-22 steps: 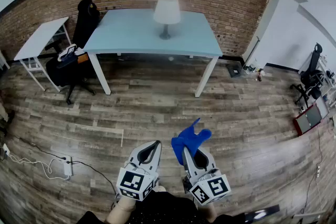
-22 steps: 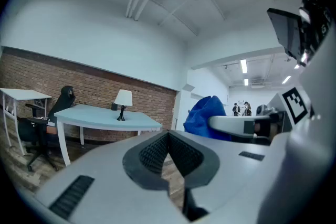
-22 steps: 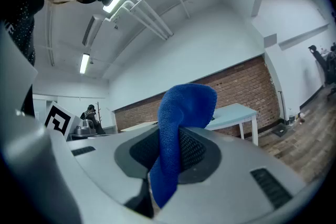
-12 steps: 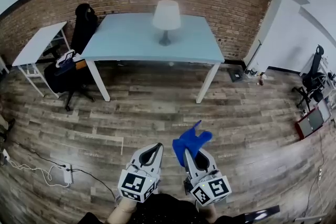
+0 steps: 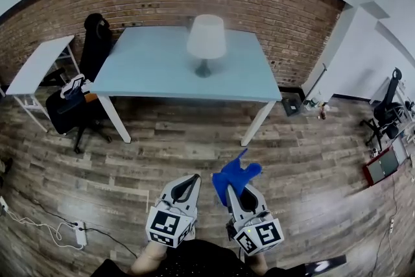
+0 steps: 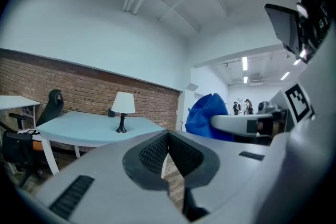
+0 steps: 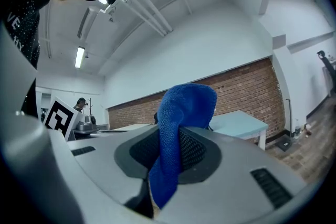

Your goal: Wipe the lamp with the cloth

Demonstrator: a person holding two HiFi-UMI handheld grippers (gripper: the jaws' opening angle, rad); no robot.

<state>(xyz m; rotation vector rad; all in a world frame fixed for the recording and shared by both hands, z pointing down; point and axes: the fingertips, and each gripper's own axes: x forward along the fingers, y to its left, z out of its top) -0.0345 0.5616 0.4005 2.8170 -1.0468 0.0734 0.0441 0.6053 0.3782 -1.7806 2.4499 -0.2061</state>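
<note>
- light blue table (image 5: 155,71) stands against the brick wall (image 5: 279,6); used as reference below.
- lamp (image 5: 206,42): white shade, dark stem and foot, upright on the table top, toward the wall side and a little right of the table's middle. nothing touches it.
- cloth (image 5: 235,173): blue, well apart from the table, out over the wooden floor (image 5: 194,133) on the near side, close to the person.
- right gripper (image 5: 231,189): jaws closed onto the cloth. in the right gripper view the blue fabric (image 7: 178,113) runs between the two pads, a bunch standing up past the tips and a tail hanging below.
- left gripper (image 5: 190,180): just beside the right one, also well short of the table. its own view shows the tips pressed together with nothing between them; the lamp (image 6: 123,107) is seen far beyond the jaws.
- both grippers point roughly toward the table.
- black office chair (image 5: 91,42) at the table's left end; white side table (image 5: 35,65) further left of it.
- power strip (image 5: 79,233) with a cable lies on the floor, left of the grippers, well apart from the table.
</note>
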